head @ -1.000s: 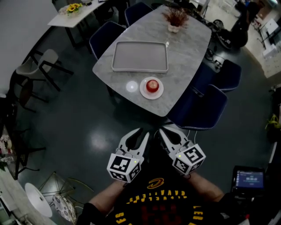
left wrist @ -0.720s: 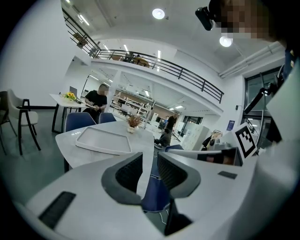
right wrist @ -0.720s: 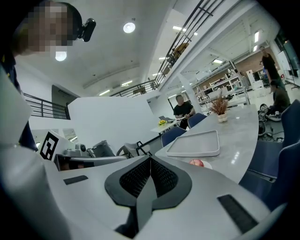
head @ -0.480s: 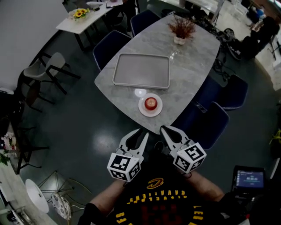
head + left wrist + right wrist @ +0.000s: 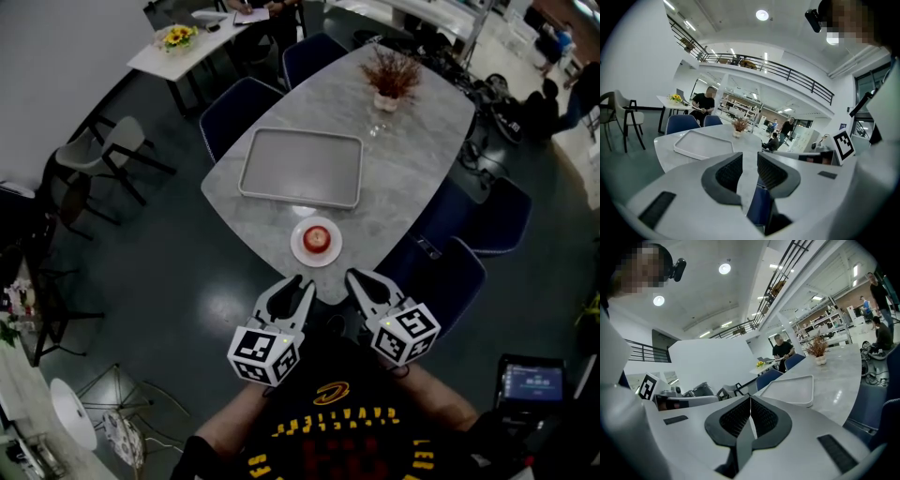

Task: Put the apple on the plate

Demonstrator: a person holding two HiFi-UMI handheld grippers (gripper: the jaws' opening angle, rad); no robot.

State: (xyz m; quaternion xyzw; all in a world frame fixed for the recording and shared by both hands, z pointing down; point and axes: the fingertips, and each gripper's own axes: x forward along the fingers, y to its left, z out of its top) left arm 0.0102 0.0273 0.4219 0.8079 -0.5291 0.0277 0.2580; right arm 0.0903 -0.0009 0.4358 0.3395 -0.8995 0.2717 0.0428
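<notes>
A red apple sits on a small white plate near the front corner of the grey marble table. Both grippers hang in the air short of the table's edge, apart from the plate. My left gripper is open by a narrow gap and holds nothing. My right gripper is shut, its pads touching with nothing between them. In both gripper views the jaws hide the apple and plate.
Behind the plate lies an empty grey tray, and a potted dry plant stands at the far end. Blue chairs ring the table. A person sits at a white side table.
The table and the plate with the apple have drawn closer to both grippers in the head view. The grippers keep the same pose and jaw states.
</notes>
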